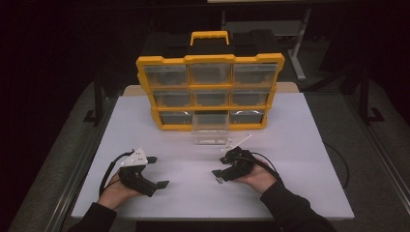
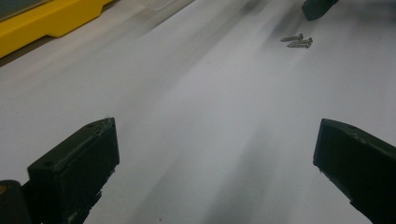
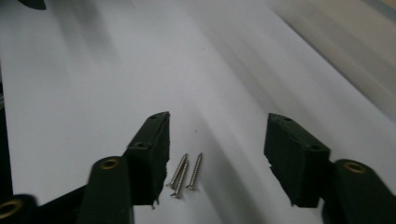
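A yellow drawer organizer [image 1: 210, 92] stands at the back of the white table [image 1: 290, 145], its clear drawer [image 1: 210, 129] pulled out. The left gripper [image 1: 160, 171] rests wide open. The right gripper [image 3: 217, 140], unclenched, straddles the screws [image 3: 187, 173] lying untouched on the tabletop.

Saw dark long sleeves on both my forearms. Left gripper [image 1: 157, 171]: black body, grey three-cornered plate on top, black cable looping behind. Right gripper [image 1: 221, 166]: same black build, trailing cable. Jaws: blocky black pads, brass-coloured screw eyelets.
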Action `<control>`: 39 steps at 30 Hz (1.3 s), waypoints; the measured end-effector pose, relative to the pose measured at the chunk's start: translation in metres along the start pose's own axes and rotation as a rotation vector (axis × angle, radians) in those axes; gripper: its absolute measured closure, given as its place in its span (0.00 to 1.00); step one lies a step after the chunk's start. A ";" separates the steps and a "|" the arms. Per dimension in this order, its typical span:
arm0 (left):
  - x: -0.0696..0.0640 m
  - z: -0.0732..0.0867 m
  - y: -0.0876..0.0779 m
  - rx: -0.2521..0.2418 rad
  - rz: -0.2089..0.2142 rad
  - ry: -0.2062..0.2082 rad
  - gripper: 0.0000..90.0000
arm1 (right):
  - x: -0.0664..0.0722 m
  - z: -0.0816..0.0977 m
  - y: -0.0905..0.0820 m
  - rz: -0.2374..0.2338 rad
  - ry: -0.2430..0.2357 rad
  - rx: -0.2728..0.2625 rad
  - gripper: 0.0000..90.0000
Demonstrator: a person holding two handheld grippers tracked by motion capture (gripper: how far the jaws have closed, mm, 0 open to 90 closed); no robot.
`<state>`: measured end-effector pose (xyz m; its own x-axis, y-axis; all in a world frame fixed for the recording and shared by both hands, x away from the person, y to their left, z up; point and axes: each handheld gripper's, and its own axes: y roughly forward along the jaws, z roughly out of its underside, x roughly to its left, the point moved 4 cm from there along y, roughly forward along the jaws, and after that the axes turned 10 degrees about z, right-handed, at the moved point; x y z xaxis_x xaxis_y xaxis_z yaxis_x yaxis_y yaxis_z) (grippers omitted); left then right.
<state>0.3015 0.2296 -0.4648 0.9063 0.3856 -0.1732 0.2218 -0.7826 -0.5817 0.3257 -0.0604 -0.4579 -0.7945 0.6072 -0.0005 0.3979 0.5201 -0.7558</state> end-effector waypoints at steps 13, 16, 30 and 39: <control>-0.001 0.000 0.000 -0.004 -0.001 -0.004 0.00 | 0.005 0.005 0.005 -0.021 -0.029 0.078 0.74; -0.001 0.000 0.000 -0.002 -0.001 -0.001 0.00 | 0.006 0.005 0.006 -0.020 -0.038 0.088 0.77; -0.001 0.000 0.001 0.001 -0.005 0.001 0.00 | 0.008 0.008 0.011 -0.018 -0.052 0.128 0.86; -0.001 0.000 0.001 0.003 -0.005 0.003 0.00 | 0.009 0.009 0.013 -0.011 -0.067 0.142 0.91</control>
<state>0.3004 0.2282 -0.4651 0.9063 0.3878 -0.1679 0.2249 -0.7791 -0.5852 0.3195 -0.0538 -0.4736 -0.8291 0.5581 -0.0323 0.3243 0.4331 -0.8410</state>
